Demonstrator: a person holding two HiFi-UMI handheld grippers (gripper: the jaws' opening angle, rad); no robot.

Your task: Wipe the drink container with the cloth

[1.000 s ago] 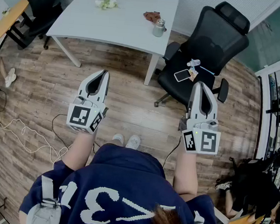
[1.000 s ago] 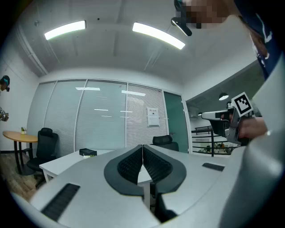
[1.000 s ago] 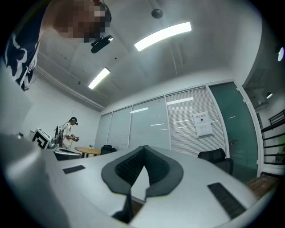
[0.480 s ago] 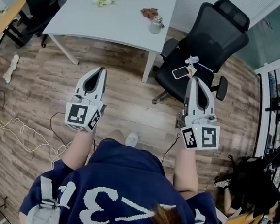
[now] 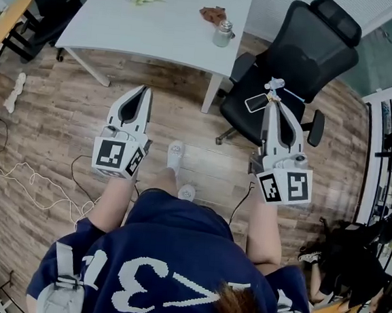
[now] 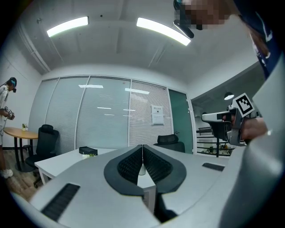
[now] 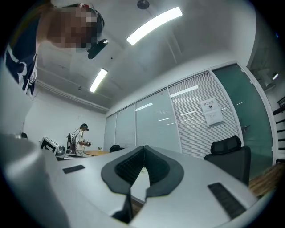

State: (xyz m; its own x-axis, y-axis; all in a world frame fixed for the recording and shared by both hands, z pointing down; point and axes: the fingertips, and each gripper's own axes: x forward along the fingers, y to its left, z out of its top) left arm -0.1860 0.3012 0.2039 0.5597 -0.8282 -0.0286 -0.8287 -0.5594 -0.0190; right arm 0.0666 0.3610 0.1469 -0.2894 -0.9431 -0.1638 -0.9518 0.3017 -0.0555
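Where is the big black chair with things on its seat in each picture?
Head view: black chair, upper right, beside the white table.
Left gripper view: chair just right of centre, behind the table.
Right gripper view: chair at lower right.
Shared landmark: the green glass wall near it.

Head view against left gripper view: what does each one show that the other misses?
Only the head view shows the cloth, the phone and the person's shoes. Only the left gripper view shows the ceiling lights, the glass wall and a second person at the far left. Both show the white table, the black chair and the right gripper.
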